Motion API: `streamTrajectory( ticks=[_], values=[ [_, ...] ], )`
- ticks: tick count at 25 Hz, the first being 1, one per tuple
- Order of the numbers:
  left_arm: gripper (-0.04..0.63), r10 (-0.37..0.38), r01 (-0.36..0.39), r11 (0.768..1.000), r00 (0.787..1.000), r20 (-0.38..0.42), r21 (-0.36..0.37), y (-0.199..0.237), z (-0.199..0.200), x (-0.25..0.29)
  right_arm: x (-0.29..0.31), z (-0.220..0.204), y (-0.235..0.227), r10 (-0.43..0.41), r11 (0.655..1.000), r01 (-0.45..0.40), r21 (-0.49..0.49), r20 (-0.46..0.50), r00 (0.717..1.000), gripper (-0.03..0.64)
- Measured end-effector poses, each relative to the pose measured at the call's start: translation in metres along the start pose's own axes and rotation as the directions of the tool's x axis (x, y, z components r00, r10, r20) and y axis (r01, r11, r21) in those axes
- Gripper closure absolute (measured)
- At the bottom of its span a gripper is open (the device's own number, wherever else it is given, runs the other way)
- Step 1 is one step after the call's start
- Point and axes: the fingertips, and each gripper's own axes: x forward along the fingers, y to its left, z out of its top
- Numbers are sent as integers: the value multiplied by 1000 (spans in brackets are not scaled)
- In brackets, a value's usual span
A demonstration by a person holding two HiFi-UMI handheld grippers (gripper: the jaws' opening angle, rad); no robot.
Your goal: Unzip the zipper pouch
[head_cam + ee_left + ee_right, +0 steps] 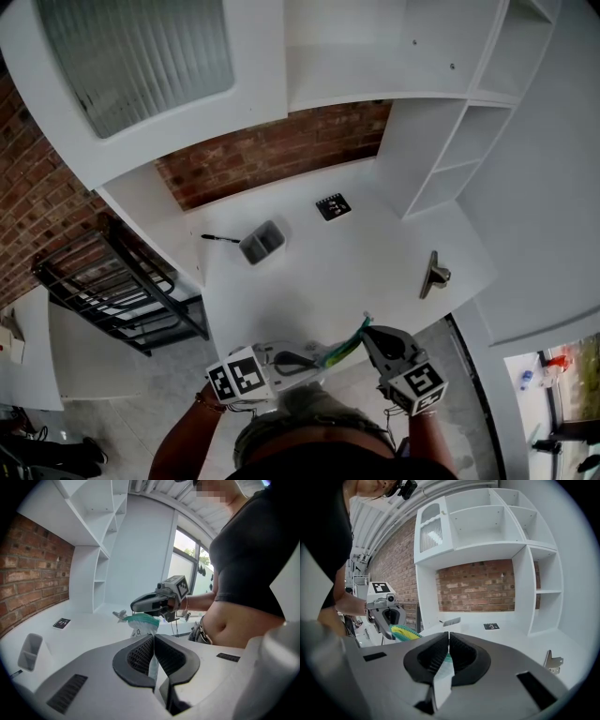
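The zipper pouch (pixel 343 349), clear with a teal and yellow-green zip edge, hangs in the air between both grippers just off the table's front edge. My left gripper (pixel 317 360) is shut on one thin edge of it; in the left gripper view the pouch (pixel 141 622) rises from between the jaws (pixel 153 638). My right gripper (pixel 368 330) is shut on the other end, with the jaws (pixel 449 635) pinching a clear flap and the pouch's yellow-teal edge (pixel 406 631) showing to the left. Each gripper sees the other: the right gripper (pixel 140 605) and the left gripper (pixel 390 629).
On the white table (pixel 356 253) lie a grey pen cup (pixel 262 242), a black pen (pixel 220 238), a black marker card (pixel 333 206) and a metal bracket (pixel 434 274). White shelves (pixel 459 141) stand at the back right, a black wire rack (pixel 122 291) at the left.
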Motion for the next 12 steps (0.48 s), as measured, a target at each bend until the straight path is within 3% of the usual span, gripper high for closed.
streamTrajectory(
  ticks=[12],
  values=[
    [588, 42, -42, 998, 999, 4, -41, 6, -17, -22, 4, -1, -11, -19, 1000, 19, 3, -10, 1000, 611]
  ],
)
